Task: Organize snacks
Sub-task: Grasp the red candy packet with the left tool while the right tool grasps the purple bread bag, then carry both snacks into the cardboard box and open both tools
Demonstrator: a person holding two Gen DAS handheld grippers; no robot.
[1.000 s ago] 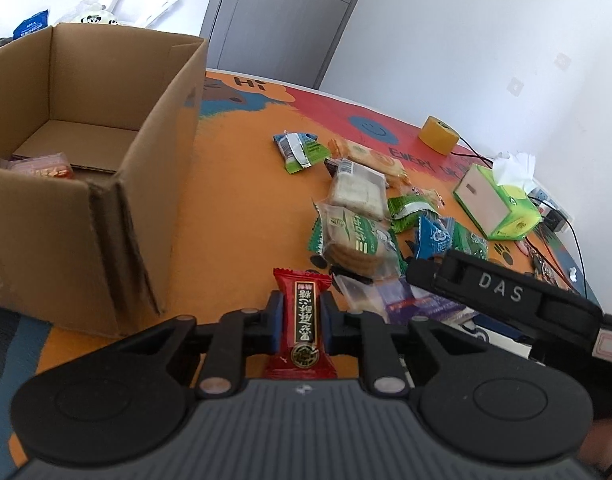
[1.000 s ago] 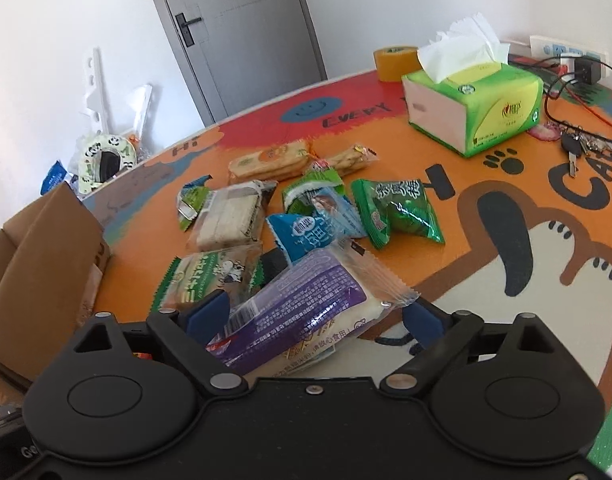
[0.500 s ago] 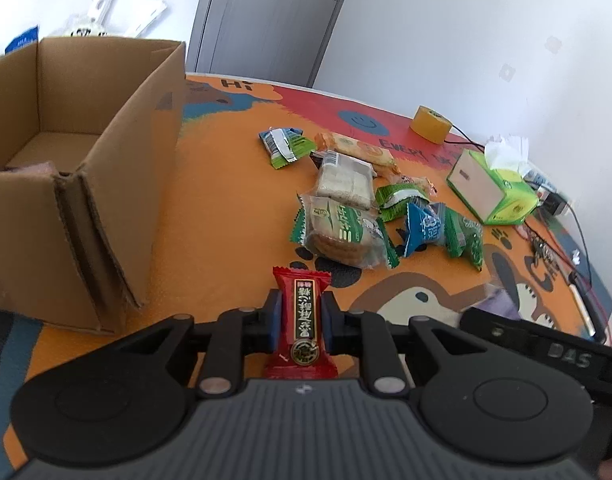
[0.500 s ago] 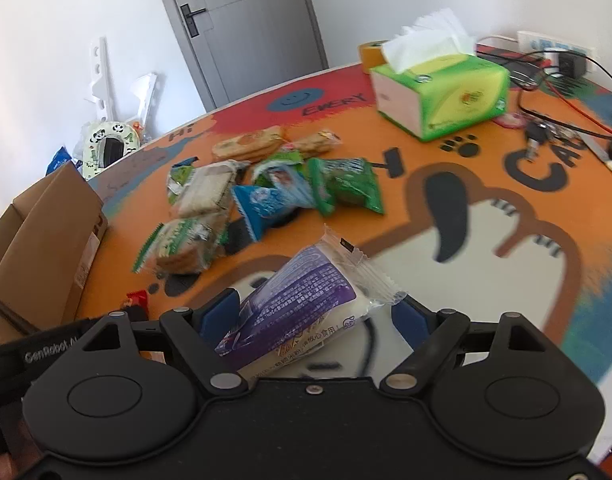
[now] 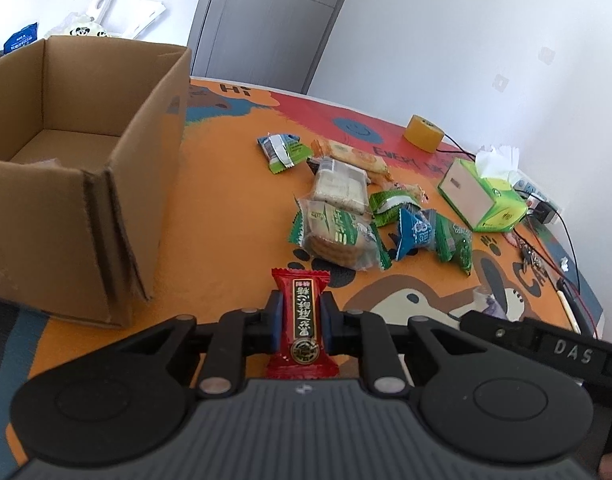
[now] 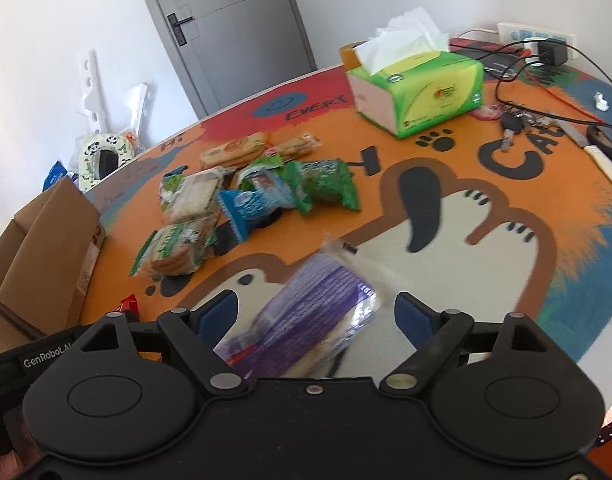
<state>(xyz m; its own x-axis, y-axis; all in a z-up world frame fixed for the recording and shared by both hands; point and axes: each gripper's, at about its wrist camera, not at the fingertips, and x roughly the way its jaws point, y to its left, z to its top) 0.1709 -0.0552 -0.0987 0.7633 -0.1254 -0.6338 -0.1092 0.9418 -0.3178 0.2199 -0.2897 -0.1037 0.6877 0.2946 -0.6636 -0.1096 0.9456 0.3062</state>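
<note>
Orange cartoon mat (image 6: 565, 184): right gripper (image 6: 317, 312) jaws just opening wide, blurred purple packet (image 6: 306, 324) loose between; left gripper (image 5: 302, 316) clamps red candy (image 5: 304, 332), likely bound for cardboard box (image 5: 138, 200) at ten o'clock.

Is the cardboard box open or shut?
Open: the cardboard box has no lid over it, and its inner walls and floor show from above.

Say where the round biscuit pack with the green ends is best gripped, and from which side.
Grip the biscuit pack across its middle, probably from above: it lies flat on the mat, its crimped green ends look too thin to hold, and its side toward the cardboard box is free, while other snacks crowd the far side.
</note>
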